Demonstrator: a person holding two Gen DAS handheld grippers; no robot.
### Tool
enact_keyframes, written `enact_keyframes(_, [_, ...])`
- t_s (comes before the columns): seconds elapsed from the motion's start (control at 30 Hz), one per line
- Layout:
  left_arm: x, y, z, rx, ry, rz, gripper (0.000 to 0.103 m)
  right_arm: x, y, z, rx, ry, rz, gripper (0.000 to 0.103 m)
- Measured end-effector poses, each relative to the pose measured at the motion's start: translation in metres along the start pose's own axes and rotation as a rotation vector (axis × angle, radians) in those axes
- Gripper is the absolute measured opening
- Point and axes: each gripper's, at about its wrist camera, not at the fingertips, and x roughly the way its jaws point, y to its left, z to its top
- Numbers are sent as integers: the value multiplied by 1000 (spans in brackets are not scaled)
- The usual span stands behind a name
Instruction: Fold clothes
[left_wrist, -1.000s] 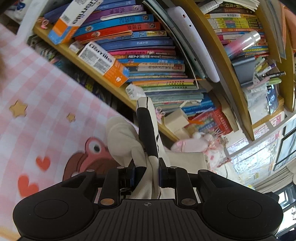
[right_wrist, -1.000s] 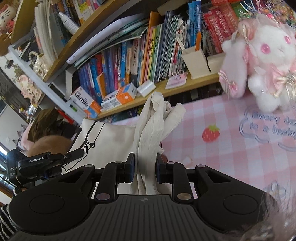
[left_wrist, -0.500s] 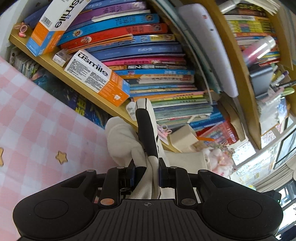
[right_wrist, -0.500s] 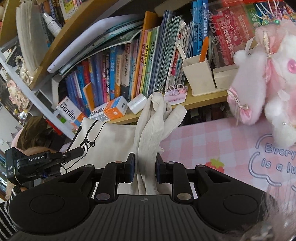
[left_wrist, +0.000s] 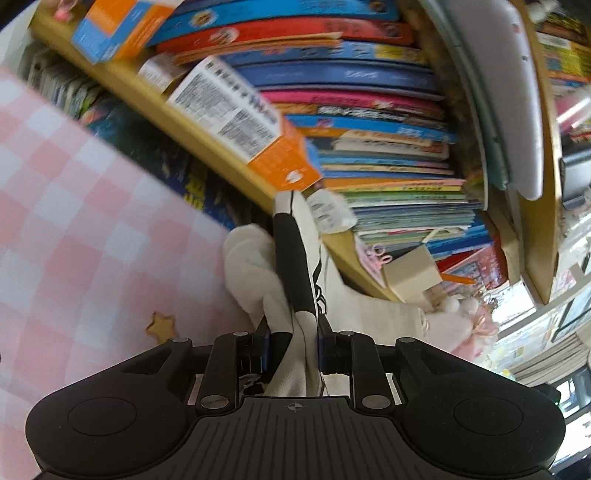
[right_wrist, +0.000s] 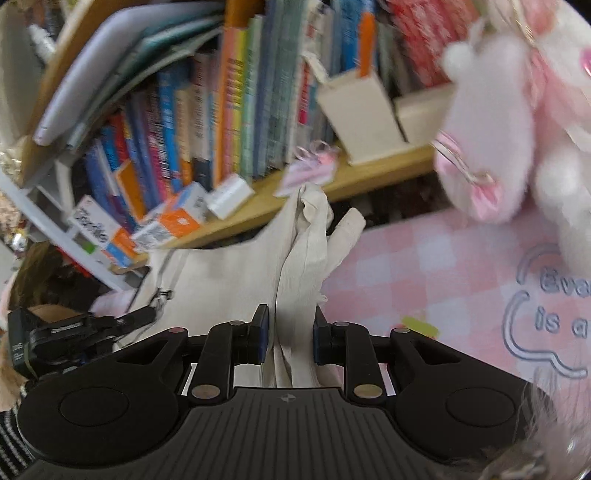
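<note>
A cream garment with black trim (left_wrist: 295, 266) is pinched in my left gripper (left_wrist: 293, 343), which is shut on a bunched edge and holds it above the pink checked table cover (left_wrist: 74, 221). My right gripper (right_wrist: 288, 338) is shut on another bunched edge of the same cream garment (right_wrist: 303, 251). The cloth stretches between the two grippers; a black line print shows on it. The left gripper (right_wrist: 74, 332) shows at the left of the right wrist view.
A wooden bookshelf (left_wrist: 192, 125) full of books and orange-white boxes (left_wrist: 258, 136) stands close behind the table. A pink plush rabbit (right_wrist: 517, 129) sits at the right on the cover (right_wrist: 443, 277). A beige pen holder (right_wrist: 362, 114) stands on the shelf.
Both grippers have moved forward toward the bookshelf, still holding the garment. The shelf, boxes and plush rabbit look larger and nearer; the frames are now motion-blurred.
</note>
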Motion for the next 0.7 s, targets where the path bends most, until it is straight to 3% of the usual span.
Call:
enact_keyframes(0.13, [0, 9, -3, -41, 5, 33, 37, 7, -12, -7, 64, 11, -54, 31])
enact_keyframes(0.17, [-2, 9, -4, -39, -2, 46, 41, 7, -15, -8, 87, 11, -65, 37])
enact_keyframes(0.37, [-25, 5, -10, -14, -44, 133, 60, -3, -22, -13, 185, -13, -90, 46])
enact_keyframes(0.57, [-54, -4, -28, -20, -81, 196, 63, -30, -13, -22, 168, -28, -127, 53])
enact_keyframes(0.7, [-69, -32, -49, 101, -107, 295, 67, -52, 3, -31, 99, -30, -153, 58])
